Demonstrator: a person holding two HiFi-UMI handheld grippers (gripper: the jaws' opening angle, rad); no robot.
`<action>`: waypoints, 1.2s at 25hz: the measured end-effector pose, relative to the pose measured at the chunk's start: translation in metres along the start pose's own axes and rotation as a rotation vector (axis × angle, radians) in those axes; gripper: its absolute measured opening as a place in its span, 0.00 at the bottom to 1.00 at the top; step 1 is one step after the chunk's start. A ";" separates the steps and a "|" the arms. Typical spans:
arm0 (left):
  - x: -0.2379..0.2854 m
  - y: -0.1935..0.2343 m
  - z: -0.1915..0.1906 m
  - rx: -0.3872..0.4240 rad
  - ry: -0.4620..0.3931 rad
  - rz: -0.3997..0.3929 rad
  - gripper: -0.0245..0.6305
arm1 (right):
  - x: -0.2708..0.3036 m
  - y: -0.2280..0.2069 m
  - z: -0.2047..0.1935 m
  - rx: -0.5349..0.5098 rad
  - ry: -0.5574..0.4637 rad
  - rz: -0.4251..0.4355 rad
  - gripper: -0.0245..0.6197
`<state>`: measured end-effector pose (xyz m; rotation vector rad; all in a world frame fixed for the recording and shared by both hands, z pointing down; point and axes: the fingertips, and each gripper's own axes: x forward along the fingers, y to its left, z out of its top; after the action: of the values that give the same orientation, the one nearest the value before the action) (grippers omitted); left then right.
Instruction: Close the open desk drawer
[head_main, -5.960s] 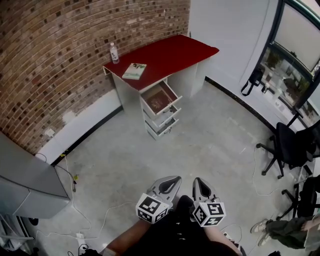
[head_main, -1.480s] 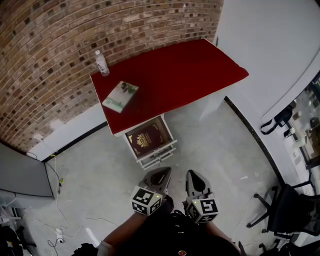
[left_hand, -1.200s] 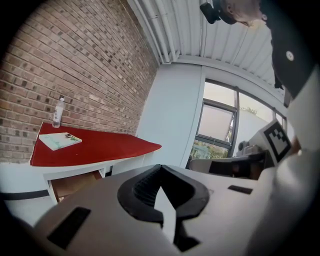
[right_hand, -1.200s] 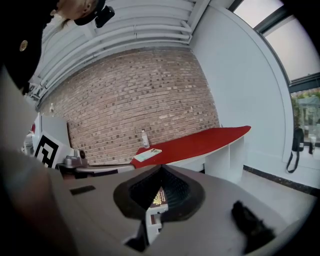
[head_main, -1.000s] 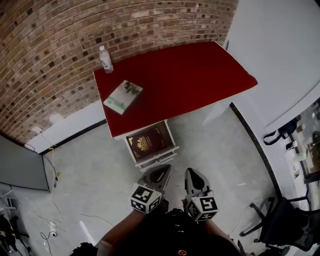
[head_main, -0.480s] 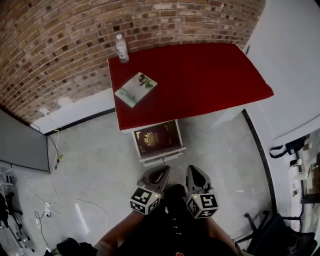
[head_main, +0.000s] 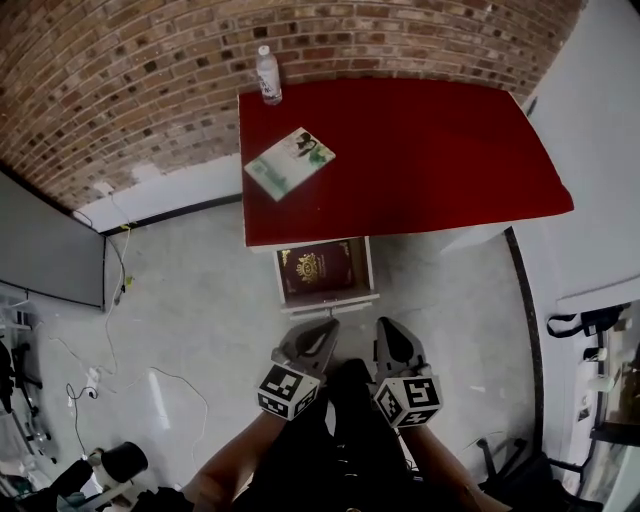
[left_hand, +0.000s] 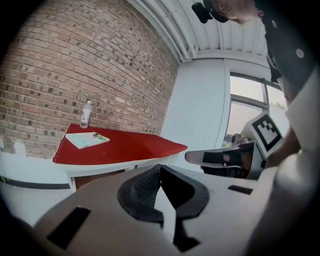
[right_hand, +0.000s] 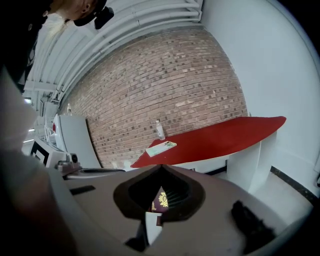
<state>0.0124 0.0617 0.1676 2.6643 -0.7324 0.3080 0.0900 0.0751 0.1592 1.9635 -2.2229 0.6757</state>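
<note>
Drawer: it stands open, pulled out from under the tabletop's front edge near the front left corner, straight ahead of you.
Drawer contents: a maroon book with a gold emblem lies flat inside.
Left claw: your jaws are pressed together with nothing between them. The tip points at the drawer front and stops short of it.
Right claw: your jaws meet at the tips and hold nothing. It sits beside the left claw, also short of the drawer.
Bottle: it stands upright at the tabletop's back left corner.
Booklet: it lies flat near the left edge, between the bottle and the front edge.
</note>
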 end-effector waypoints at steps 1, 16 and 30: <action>0.000 0.001 -0.003 -0.005 0.003 0.002 0.05 | 0.002 -0.001 -0.002 0.001 0.007 0.003 0.05; 0.021 0.043 -0.042 -0.009 0.011 0.077 0.05 | 0.039 -0.024 -0.049 -0.021 0.069 0.042 0.05; 0.047 0.060 -0.121 -0.062 0.050 0.088 0.05 | 0.084 -0.039 -0.113 -0.015 0.099 0.080 0.05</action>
<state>0.0068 0.0405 0.3089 2.5612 -0.8310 0.3673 0.0895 0.0387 0.3011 1.8012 -2.2506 0.7460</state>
